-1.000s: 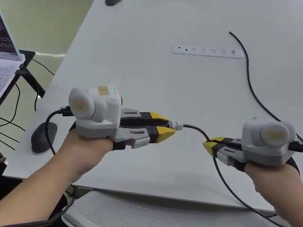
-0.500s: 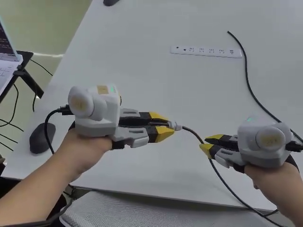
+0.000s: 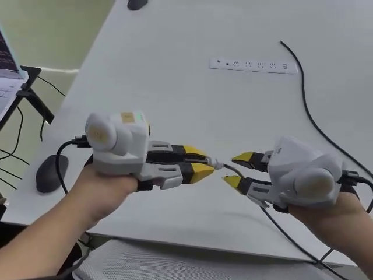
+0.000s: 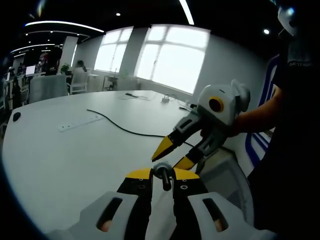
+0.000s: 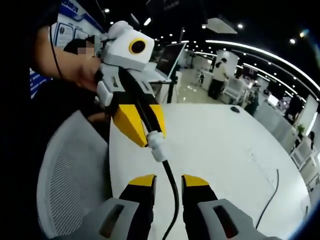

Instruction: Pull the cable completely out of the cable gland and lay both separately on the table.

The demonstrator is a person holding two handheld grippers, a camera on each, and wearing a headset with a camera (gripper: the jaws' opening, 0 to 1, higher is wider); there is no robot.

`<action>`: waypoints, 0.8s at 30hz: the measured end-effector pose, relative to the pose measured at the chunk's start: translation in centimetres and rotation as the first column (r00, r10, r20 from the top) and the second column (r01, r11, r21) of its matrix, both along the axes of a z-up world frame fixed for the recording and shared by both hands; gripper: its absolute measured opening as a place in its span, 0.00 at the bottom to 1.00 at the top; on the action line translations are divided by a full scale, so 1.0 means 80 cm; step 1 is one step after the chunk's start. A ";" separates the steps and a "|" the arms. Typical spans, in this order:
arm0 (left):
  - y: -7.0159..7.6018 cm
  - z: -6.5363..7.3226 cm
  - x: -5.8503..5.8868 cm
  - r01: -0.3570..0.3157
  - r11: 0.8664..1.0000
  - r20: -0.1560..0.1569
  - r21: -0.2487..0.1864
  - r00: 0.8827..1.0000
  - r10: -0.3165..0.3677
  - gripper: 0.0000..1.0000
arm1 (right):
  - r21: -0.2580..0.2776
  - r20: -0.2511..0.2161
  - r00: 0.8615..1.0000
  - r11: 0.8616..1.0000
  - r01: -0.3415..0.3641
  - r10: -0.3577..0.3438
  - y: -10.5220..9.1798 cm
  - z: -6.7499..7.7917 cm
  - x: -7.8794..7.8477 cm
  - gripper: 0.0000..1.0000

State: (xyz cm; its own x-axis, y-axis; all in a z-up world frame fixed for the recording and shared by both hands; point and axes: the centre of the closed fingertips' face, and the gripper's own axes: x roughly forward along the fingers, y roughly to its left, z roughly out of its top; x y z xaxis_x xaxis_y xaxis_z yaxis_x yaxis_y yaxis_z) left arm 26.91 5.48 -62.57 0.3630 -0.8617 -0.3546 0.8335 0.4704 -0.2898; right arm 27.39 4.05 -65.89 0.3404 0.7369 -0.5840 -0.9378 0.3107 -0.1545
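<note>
Right gripper view: cable (image 5: 166,170) ungripped between spread right gripper (image 5: 169,180).

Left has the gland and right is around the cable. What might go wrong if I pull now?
1. The right gripper is open around the cable, not clamped; pulling now would likely just slide along it.
2. The left gripper pinches the cable gland only at its jaw tips, so a hard tug may yank it loose near the edge of the table.

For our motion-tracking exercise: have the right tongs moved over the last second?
Yes. Against the power strip, which barely shifts, the right tongs have slid left toward the cable gland and opened.
</note>
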 end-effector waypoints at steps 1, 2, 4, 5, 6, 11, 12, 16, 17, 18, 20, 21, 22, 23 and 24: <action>0.000 0.000 0.000 0.000 1.000 0.000 0.001 1.000 0.000 0.14 | -0.002 0.007 1.000 1.000 -0.007 0.007 0.003 0.001 0.001 0.16; 0.000 0.000 0.000 0.000 1.000 0.000 0.001 1.000 0.000 0.14 | -0.005 0.008 1.000 1.000 -0.013 0.013 0.005 0.001 0.001 0.15; 0.000 -0.001 -0.001 -0.001 1.000 0.000 0.002 1.000 0.001 0.14 | -0.011 0.018 0.999 1.000 -0.029 0.029 0.008 0.002 0.001 0.13; 0.000 -0.001 -0.001 -0.001 1.000 0.000 0.001 1.000 0.001 0.14 | -0.010 0.022 0.999 0.999 -0.031 0.032 0.008 0.003 0.002 0.13; 0.000 0.000 -0.002 0.000 1.000 0.000 0.000 1.000 0.000 0.14 | -0.009 0.026 0.999 0.999 -0.036 0.036 0.009 0.004 0.002 0.13; -0.002 0.000 -0.004 -0.002 1.000 0.001 0.001 1.000 0.002 0.14 | -0.012 0.028 0.998 0.999 -0.053 0.053 0.012 0.004 0.000 0.09; -0.002 0.001 -0.004 -0.003 1.000 0.000 0.000 1.000 0.003 0.14 | -0.016 0.025 0.998 0.998 -0.055 0.055 0.011 0.002 -0.001 0.07; -0.003 -0.001 -0.006 -0.006 1.000 -0.005 0.000 1.000 0.006 0.14 | -0.020 0.020 0.998 0.998 -0.056 0.056 0.010 0.001 -0.002 0.02; -0.003 0.000 -0.007 -0.007 1.000 -0.006 -0.001 1.000 0.007 0.14 | -0.018 0.017 0.998 0.998 -0.055 0.055 0.010 0.001 -0.002 0.02; -0.003 0.000 -0.007 -0.009 1.000 -0.007 -0.001 1.000 0.009 0.14 | -0.017 0.018 0.998 0.998 -0.055 0.055 0.010 0.001 -0.002 0.02; -0.003 -0.001 -0.007 -0.013 1.000 -0.009 -0.001 1.000 0.013 0.14 | -0.017 0.025 0.998 0.998 -0.058 0.059 0.010 0.000 -0.003 0.01; -0.003 -0.001 -0.007 -0.014 1.000 -0.010 -0.001 1.000 0.014 0.14 | -0.017 0.028 0.998 0.998 -0.061 0.061 0.010 0.000 -0.003 0.01; -0.003 -0.001 -0.007 -0.015 1.000 -0.010 -0.002 1.000 0.015 0.14 | -0.017 0.029 0.998 0.998 -0.062 0.063 0.010 0.000 -0.004 0.00; -0.003 0.000 -0.008 -0.017 1.000 -0.011 -0.003 1.000 0.017 0.14 | -0.016 0.029 0.998 0.998 -0.063 0.063 0.010 0.000 -0.005 0.00; -0.003 0.000 -0.008 -0.018 1.000 -0.011 -0.004 1.000 0.018 0.14 | -0.016 0.028 0.998 0.998 -0.064 0.064 0.010 0.000 -0.006 0.00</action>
